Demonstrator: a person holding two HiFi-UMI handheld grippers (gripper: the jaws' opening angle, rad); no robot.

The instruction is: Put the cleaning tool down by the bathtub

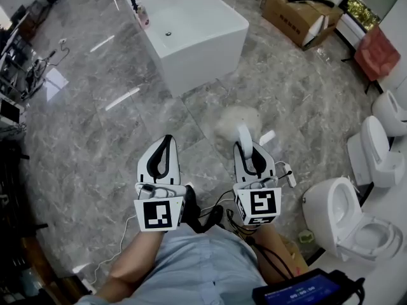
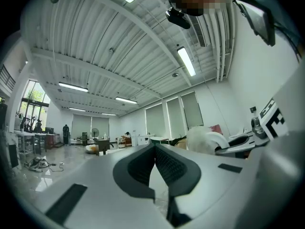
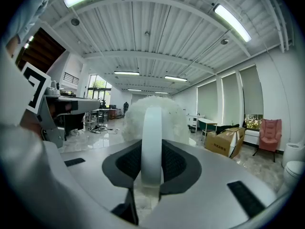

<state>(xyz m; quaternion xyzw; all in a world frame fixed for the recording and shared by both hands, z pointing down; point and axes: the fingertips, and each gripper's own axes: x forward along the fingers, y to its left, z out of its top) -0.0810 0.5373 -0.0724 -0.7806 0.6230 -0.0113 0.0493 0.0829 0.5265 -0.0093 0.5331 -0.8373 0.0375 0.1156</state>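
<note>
Grey marble floor (image 1: 95, 107) fills this showroom, with the white bathtub (image 1: 191, 30) at twelve o'clock from the person and toilets (image 1: 346, 218) ranged from three to four o'clock. The right gripper (image 1: 245, 150) has its jaws clamped on the white handle of the cleaning tool (image 1: 236, 122), whose fluffy head points toward the tub but hangs well short of it. The left gripper (image 1: 165, 143) carries nothing, its jaws pressed together. The carry looks to be the step in hand; next the tool needs bringing up to the tub's near side, lowering to the floor and releasing. From above the fluffy head is only a blur, and how much handle sits inside the jaws is hidden.
</note>
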